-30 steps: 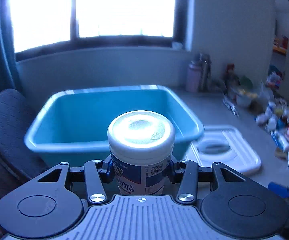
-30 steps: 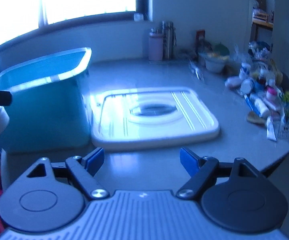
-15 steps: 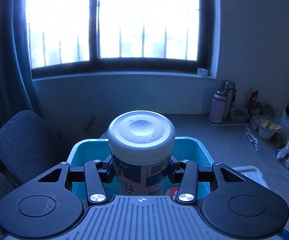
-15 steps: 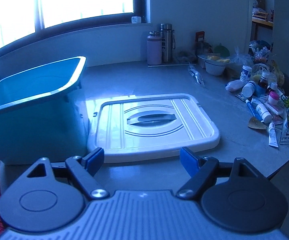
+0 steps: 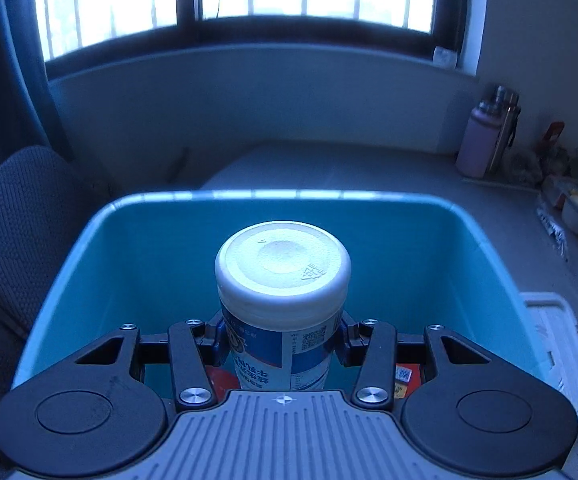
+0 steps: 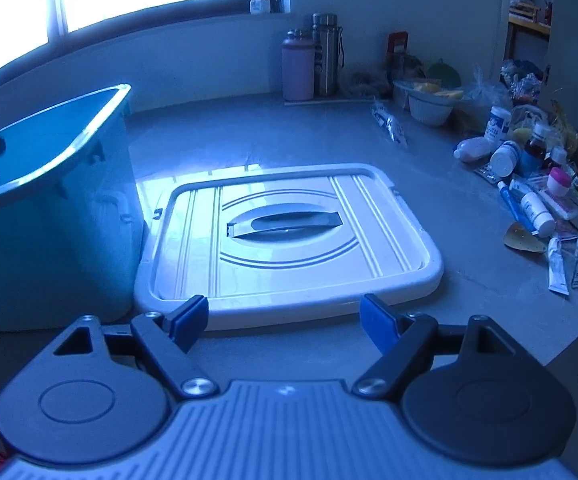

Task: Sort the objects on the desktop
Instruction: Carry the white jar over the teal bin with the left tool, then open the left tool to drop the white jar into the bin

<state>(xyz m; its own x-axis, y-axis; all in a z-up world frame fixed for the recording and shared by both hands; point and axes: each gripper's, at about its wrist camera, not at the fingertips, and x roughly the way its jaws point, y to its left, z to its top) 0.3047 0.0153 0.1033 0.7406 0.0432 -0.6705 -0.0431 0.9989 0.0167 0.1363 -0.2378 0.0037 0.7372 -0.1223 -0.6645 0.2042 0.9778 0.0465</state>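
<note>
The left gripper (image 5: 283, 344) has its jaws clamped on the white-capped canister (image 5: 283, 300), which stands upright between them, over the open teal bin (image 5: 489, 264). Bin walls ring the canister with room on every side; red packaging lies below the jaws. The right gripper (image 6: 285, 320) is spread wide and holds nothing, just short of the white lid (image 6: 289, 236) lying flat on the tabletop (image 6: 329, 136), the bin's wall to its left.
</note>
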